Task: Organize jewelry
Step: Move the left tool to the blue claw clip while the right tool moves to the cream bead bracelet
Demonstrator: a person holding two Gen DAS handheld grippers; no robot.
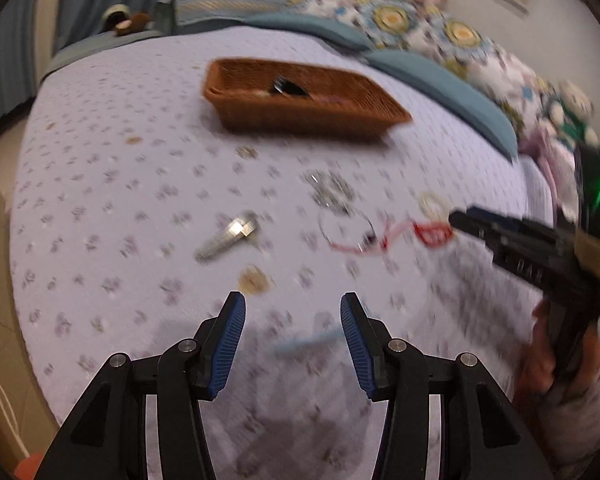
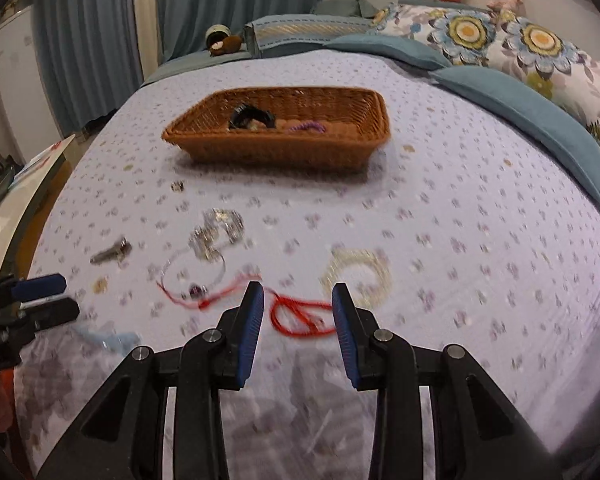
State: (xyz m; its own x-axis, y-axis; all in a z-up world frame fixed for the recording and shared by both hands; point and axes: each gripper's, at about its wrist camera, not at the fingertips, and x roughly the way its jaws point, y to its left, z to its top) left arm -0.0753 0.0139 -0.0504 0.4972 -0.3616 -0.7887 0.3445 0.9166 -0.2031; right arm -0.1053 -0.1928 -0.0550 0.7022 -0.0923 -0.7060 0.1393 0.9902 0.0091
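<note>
Loosely scattered on the near half of the bed cover (image 2: 440,208), the jewelry waits: a red cord bracelet (image 2: 300,314) just beyond the right gripper (image 2: 298,294), a pearl bracelet (image 2: 358,276) to its right, a silver chain bracelet (image 2: 216,234) and a metal clip (image 2: 112,255) farther left. The wicker basket (image 2: 276,152) sits at the far side, already holding a few pieces. Both grippers are empty, their fingers spread apart; the left gripper (image 1: 292,304) hangs over a small gold ring (image 1: 253,280). Judging by this, a pickup is beginning: next, lower the right jaws around the red cord and close.
</note>
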